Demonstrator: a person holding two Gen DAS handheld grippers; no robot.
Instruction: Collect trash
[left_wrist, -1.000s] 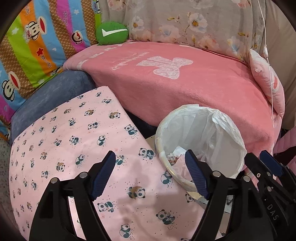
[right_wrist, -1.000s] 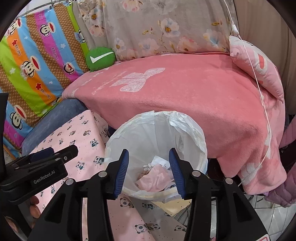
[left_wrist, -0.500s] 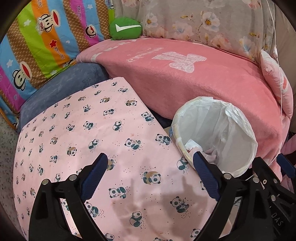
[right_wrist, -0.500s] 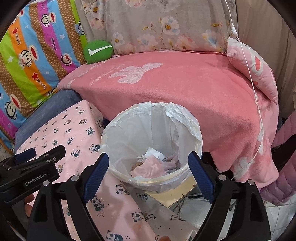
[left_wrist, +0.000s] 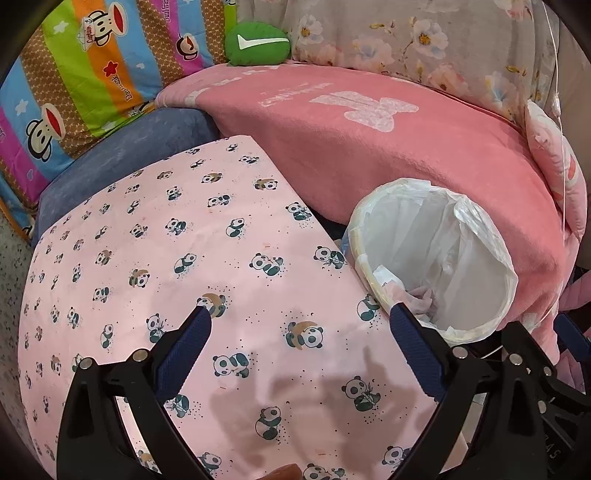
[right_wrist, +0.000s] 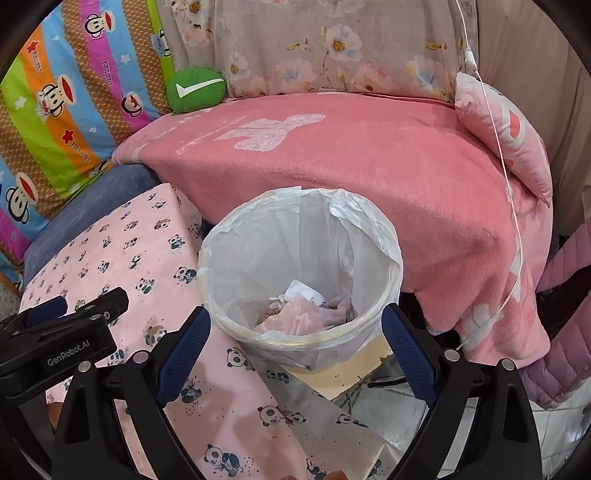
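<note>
Below me is a table under a pink panda-print cloth (left_wrist: 229, 258), and the cloth's top is bare. Its near edge hangs down in the right wrist view (right_wrist: 229, 398). Beside it a lined trash bin (right_wrist: 391, 273) sits on a pale board (right_wrist: 354, 373), with crumpled pink and white trash (right_wrist: 295, 317) at its bottom. Behind both runs a sofa draped in a pink blanket (right_wrist: 369, 166); on it lie 1 green cushion (right_wrist: 195, 94) and 1 pink pillow (right_wrist: 506, 129).

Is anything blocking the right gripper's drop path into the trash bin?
Nothing visible. The right gripper, jaws opening and empty, sits just above the bin, whose liner mouth gapes open. Crumpled trash already lies at its bottom.
</note>
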